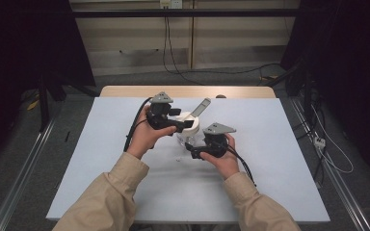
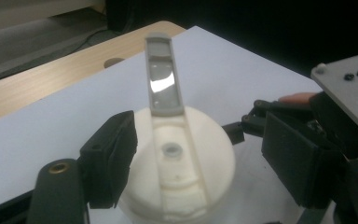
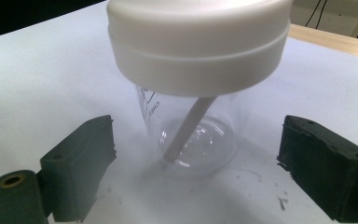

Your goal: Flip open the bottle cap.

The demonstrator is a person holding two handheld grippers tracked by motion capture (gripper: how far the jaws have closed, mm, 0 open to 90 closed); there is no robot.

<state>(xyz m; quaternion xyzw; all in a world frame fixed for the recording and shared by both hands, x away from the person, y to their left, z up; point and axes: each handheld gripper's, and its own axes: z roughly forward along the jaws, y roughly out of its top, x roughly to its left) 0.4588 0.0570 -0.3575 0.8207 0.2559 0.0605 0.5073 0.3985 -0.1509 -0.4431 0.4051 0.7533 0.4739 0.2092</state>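
Lidded and upright, one clear plastic cup (image 1: pixel 187 137) stands near the middle of the pale sheet (image 1: pixel 101 159) that covers the wooden table (image 1: pixel 125 91), between the two hand-held tongs in the high view, probably so that one tool can work at the top and the other at the body. From that camera I count one cup, one white lid (image 1: pixel 187 120) with one grey flip tab (image 1: pixel 201 107) raised and slanting toward the far right, two tongs and two sleeved forearms. Left gripper (image 1: pixel 182 126) sits high against the lid; right gripper (image 1: pixel 189 150) sits lower, at the clear wall near the base. In the left gripper view, the lid (image 2: pixel 214 154) lies between two black jaws that stand apart from its rim, a gap showing on either side, so this tool is open and grips nothing. The flip tab (image 2: pixel 163 79) stands up from its channel, uncovering one small round drinking hole (image 2: pixel 171 150), which suggests the top has been opened for access. Beyond the lid the other tool's grey plate (image 2: pixel 349 88) is near. In the right gripper view, the cup (image 3: pixel 193 135) is seen from low down, its lid (image 3: pixel 198 39) overhead and one pale straw (image 3: pixel 186 130) leaning inside toward the bottom. Both jaws flank the clear wall with table showing between pad and plastic, so this tool too is open, likely placed to steady the body. A few dark crumbs (image 3: pixel 279 200) lie on the sheet.
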